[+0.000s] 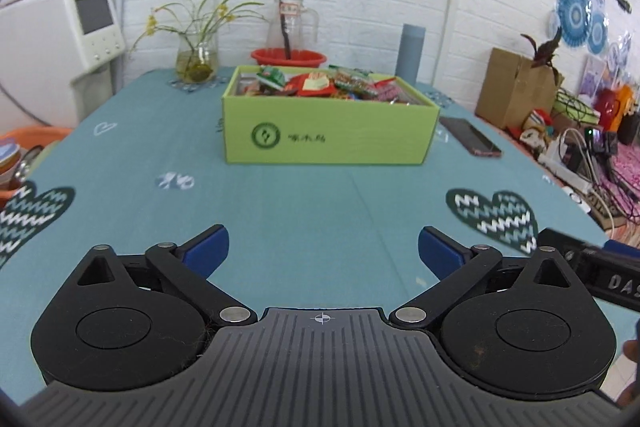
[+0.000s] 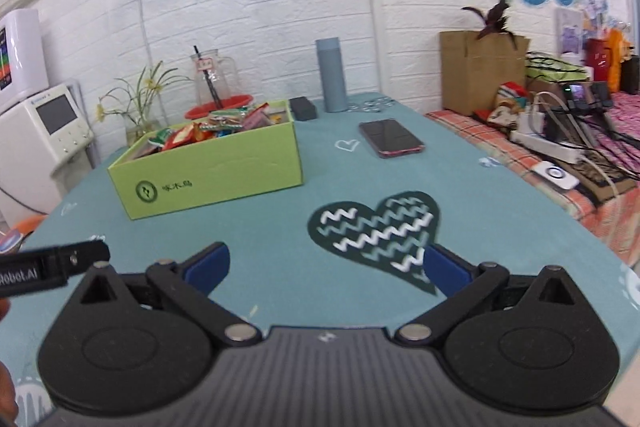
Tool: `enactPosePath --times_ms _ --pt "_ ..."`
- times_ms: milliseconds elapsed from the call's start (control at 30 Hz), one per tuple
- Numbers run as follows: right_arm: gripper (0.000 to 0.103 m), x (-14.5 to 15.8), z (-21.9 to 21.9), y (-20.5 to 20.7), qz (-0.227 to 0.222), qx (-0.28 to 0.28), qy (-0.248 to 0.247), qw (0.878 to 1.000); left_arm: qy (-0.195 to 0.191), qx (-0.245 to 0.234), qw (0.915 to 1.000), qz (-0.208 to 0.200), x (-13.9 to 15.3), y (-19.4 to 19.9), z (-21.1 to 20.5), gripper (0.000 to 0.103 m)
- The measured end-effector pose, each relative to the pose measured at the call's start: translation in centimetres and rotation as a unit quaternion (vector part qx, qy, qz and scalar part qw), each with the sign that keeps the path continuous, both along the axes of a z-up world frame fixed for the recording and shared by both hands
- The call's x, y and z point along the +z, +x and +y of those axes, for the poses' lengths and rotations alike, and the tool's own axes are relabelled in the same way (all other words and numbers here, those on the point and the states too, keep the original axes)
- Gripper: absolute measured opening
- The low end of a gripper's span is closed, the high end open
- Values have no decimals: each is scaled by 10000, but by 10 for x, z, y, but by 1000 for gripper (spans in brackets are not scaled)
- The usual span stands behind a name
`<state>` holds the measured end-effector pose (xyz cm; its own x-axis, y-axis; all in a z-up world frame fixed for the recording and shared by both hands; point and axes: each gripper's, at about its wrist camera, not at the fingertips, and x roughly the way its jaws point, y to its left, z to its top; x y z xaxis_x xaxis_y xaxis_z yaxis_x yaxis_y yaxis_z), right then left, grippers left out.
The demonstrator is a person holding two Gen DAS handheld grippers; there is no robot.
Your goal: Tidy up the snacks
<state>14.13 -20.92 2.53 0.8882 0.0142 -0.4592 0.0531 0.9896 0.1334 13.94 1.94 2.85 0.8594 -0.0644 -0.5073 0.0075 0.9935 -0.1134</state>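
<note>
A lime-green cardboard box (image 1: 328, 131) stands on the teal tablecloth (image 1: 304, 211), heaped with several colourful snack packets (image 1: 320, 85). In the right wrist view the same box (image 2: 208, 171) sits to the left and farther off, its packets (image 2: 216, 127) showing above the rim. My left gripper (image 1: 323, 251) hovers over bare cloth well short of the box, open, nothing between its blue pads. My right gripper (image 2: 326, 267) is open too, above a dark heart print (image 2: 376, 227), holding nothing. Each gripper's black body edges into the other's view.
A phone (image 2: 390, 138) lies right of the box. Behind stand a grey-blue flask (image 2: 330, 75), a glass jug (image 1: 290, 23), a red bowl (image 1: 289, 58), a vase of flowers (image 1: 197, 59) and a small black case (image 2: 303, 108). A cardboard box (image 2: 480, 67) and cables crowd the right side.
</note>
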Motion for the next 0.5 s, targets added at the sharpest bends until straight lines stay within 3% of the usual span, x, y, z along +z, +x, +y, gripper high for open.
enactPosePath --times_ms 300,500 --pt "103 -7 -6 -82 -315 134 38 9994 13 155 9995 -278 -14 -71 -5 91" --pt "103 -14 -7 -126 -355 26 -13 9994 15 34 9978 -660 -2 -120 -11 89"
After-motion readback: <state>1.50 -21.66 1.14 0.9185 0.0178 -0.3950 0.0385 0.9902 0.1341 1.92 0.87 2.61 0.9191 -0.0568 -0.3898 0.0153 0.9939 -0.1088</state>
